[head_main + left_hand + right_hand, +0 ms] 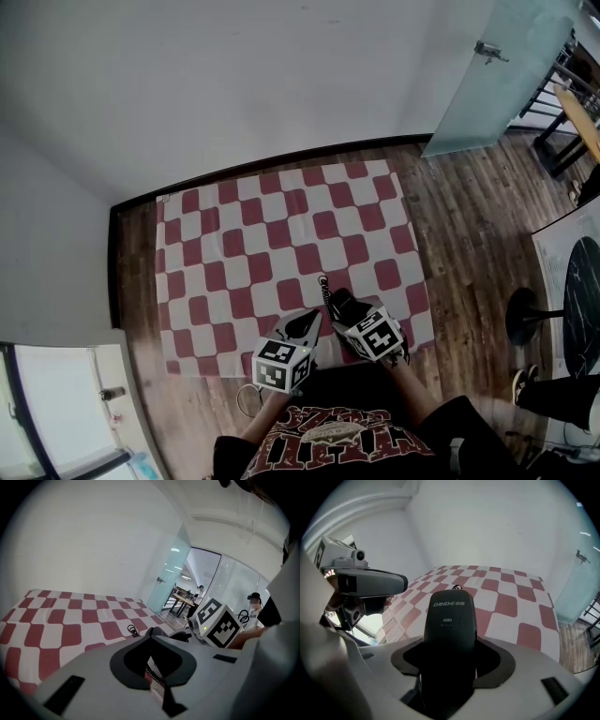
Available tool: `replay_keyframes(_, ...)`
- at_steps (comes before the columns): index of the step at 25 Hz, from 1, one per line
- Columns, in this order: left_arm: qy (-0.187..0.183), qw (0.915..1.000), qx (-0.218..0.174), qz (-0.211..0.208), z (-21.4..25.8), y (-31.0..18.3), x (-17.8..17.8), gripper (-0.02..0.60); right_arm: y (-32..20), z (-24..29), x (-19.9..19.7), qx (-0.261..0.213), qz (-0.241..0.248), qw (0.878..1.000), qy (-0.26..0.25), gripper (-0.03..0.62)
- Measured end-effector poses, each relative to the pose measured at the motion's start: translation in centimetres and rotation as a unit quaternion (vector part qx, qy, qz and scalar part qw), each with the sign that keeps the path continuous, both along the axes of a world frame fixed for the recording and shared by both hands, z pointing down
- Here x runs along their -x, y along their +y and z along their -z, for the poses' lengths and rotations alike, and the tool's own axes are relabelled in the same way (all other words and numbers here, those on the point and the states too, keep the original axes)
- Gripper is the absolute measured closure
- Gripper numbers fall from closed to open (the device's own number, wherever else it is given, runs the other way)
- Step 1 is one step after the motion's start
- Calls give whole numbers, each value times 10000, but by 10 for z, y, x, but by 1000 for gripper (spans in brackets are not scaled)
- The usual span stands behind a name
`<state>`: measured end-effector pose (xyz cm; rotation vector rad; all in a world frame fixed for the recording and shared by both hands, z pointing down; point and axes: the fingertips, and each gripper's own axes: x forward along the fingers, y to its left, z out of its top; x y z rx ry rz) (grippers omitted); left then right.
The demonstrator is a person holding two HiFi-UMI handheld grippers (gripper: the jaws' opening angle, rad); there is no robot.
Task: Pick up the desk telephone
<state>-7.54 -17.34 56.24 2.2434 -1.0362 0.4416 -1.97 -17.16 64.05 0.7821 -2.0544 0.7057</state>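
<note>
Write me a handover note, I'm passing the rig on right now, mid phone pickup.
Right gripper: jaws shut on the black handset, which points out over the checked cloth.
Left gripper: jaws together, close beside the right one. A coiled cord shows behind them; can't tell if it is pinched.
Done: handset grasped.
Left: no phone base is in view, so probably locate it and mind the cord before lifting further.
</note>
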Motion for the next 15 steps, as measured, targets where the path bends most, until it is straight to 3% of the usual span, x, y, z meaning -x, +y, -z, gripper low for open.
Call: replay_keyframes(15,-54,10000,50,5,-5,4,2,575,2,36,6,-136,201,9997,-40,310)
